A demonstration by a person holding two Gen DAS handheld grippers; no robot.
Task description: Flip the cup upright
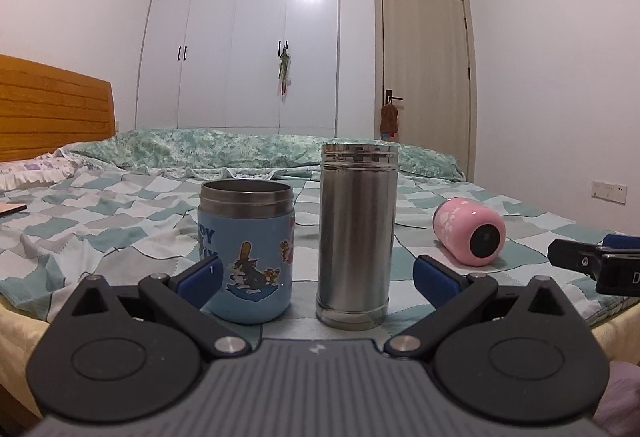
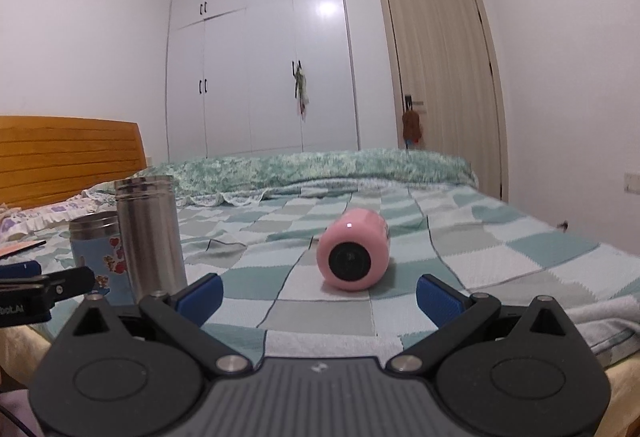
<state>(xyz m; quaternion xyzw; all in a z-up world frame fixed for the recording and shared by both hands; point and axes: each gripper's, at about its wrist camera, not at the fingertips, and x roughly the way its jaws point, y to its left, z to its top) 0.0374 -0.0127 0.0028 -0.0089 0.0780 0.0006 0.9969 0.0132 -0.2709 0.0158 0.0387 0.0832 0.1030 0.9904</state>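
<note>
On the bed (image 2: 500, 237), pink cup (image 2: 354, 255) lies sideways, base facing right gripper (image 2: 320, 295).

We're in a home bedroom: a bed (image 1: 120, 205) w/ a teal-and-white check cover, a rumpled green floral quilt (image 1: 240, 149) along its far side, and a wooden headboard (image 1: 52, 109) at left. Behind it we see a white built-in wardrobe (image 1: 240, 37) w/ black handles, plus a pale wood door (image 1: 424, 69) w/ a lever handle, and plain white walls.
</note>
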